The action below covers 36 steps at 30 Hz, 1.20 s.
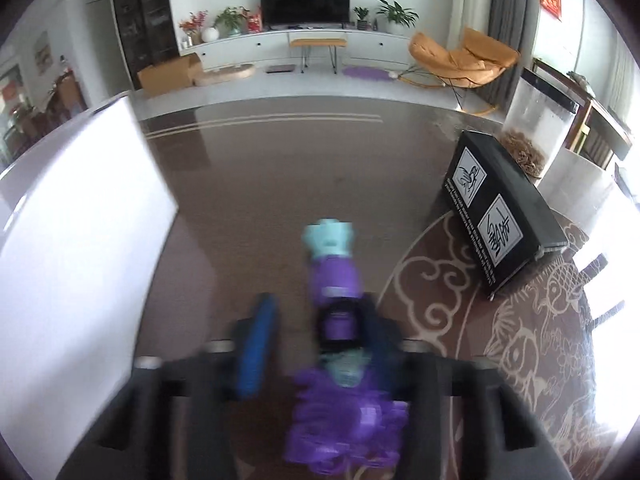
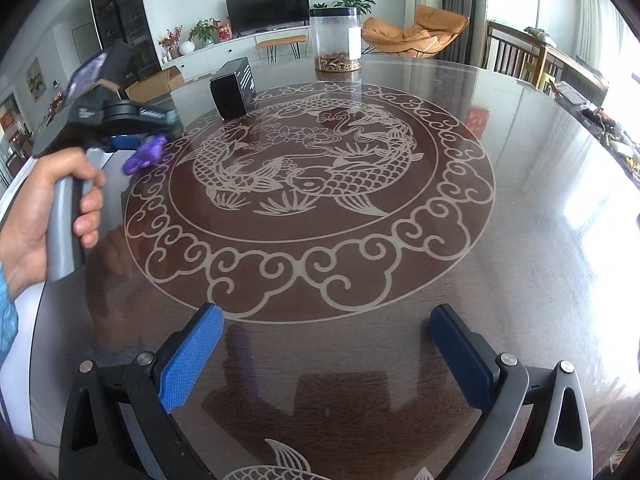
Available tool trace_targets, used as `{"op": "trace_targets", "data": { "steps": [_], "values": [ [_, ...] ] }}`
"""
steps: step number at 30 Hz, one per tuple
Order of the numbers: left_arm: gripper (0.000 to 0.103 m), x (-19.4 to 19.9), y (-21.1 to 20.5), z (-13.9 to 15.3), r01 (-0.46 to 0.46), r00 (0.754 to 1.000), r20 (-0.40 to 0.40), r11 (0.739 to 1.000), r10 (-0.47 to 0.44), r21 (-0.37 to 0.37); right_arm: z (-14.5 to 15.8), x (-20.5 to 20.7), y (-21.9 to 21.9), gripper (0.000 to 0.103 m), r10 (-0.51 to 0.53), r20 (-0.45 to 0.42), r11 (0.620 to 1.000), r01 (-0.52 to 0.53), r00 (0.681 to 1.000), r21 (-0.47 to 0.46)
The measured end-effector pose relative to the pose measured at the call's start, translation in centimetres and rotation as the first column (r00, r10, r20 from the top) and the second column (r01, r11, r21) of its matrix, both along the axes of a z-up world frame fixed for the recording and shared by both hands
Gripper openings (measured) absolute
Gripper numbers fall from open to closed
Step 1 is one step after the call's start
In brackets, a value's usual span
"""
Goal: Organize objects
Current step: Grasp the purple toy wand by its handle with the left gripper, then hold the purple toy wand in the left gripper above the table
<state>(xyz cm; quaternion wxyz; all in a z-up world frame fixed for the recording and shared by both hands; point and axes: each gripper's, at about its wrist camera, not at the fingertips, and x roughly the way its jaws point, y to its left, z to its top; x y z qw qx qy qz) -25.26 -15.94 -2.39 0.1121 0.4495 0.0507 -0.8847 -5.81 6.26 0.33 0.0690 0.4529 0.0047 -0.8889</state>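
Note:
My left gripper (image 1: 304, 320) is shut on a purple and teal toy (image 1: 334, 276), blurred by motion, held above the dark round table (image 1: 260, 168). The toy's teal end points forward and purple frills hang near the camera. In the right wrist view a hand holds the left gripper (image 2: 156, 136) at the far left with the purple toy (image 2: 142, 158) in it. My right gripper (image 2: 326, 340) is open and empty over the table's near edge. A black box (image 1: 500, 208) stands to the right of the toy and also shows in the right wrist view (image 2: 234, 88).
A clear jar (image 2: 336, 38) with brown bits at its bottom stands at the table's far side, behind the black box. A white panel (image 1: 76, 240) lies close at the left. The table carries a fish pattern (image 2: 308, 172). Living room furniture lies beyond.

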Motion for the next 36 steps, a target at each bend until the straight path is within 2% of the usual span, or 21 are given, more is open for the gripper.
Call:
{"op": "trace_targets", "data": {
  "steps": [1, 2, 7, 14, 15, 16, 17, 19, 23, 33, 36],
  "values": [
    [0.021, 0.5, -0.1, 0.0, -0.006, 1.0, 0.003, 1.0, 0.006, 0.002, 0.0, 0.0, 0.0, 0.103, 0.0, 0.001, 1.0, 0.0, 1.0, 0.003],
    [0.02, 1.0, -0.2, 0.1, -0.014, 1.0, 0.005, 1.0, 0.014, 0.009, 0.0, 0.0, 0.0, 0.103, 0.001, 0.001, 1.0, -0.001, 1.0, 0.005],
    [0.019, 5.9, 0.7, 0.1, -0.051, 0.999, 0.011, 0.998, 0.051, 0.022, 0.0, 0.0, 0.0, 0.103, 0.001, 0.002, 1.0, -0.001, 1.0, 0.007],
    [0.021, 12.7, 2.4, -0.2, -0.027, 1.0, 0.015, 1.0, 0.027, 0.004, 0.0, 0.1, -0.1, 0.103, 0.002, 0.002, 1.0, -0.002, 1.0, 0.009],
    [0.024, 13.3, 2.7, -0.2, -0.016, 1.0, 0.019, 1.0, 0.016, -0.01, 0.0, 0.1, -0.1, 0.103, 0.002, 0.002, 1.0, -0.002, 1.0, 0.009],
    [0.042, 13.4, 3.1, -0.1, -0.013, 1.0, 0.025, 1.0, 0.013, -0.029, -0.1, 0.1, -0.1, 0.103, 0.002, 0.003, 1.0, -0.002, 1.0, 0.01],
    [0.07, 13.6, 3.2, -0.1, -0.013, 0.999, 0.034, 0.999, 0.014, -0.05, -0.1, 0.1, -0.1, 0.103, 0.002, 0.003, 1.0, -0.002, 1.0, 0.01],
    [0.098, 13.7, 3.0, -0.6, -0.003, 0.998, 0.058, 0.998, 0.007, -0.06, -0.1, 0.1, -0.1, 0.103, 0.002, 0.003, 1.0, -0.002, 1.0, 0.009],
    [0.103, 14.2, 1.8, -1.2, -0.026, 0.999, 0.039, 1.0, 0.026, 0.009, -0.1, 0.1, -0.1, 0.103, 0.002, 0.003, 1.0, -0.002, 1.0, 0.013],
    [0.103, 14.1, 1.9, -1.2, -0.016, 0.999, 0.031, 1.0, 0.016, 0.01, -0.2, 0.1, -0.1, 0.103, 0.005, 0.007, 1.0, -0.005, 1.0, 0.026],
    [0.103, 14.1, 1.9, -1.2, -0.017, 0.999, 0.032, 1.0, 0.016, 0.01, -0.3, 0.1, -0.4, 0.103, 0.006, 0.014, 0.999, -0.007, 1.0, 0.054]
  ]
}}
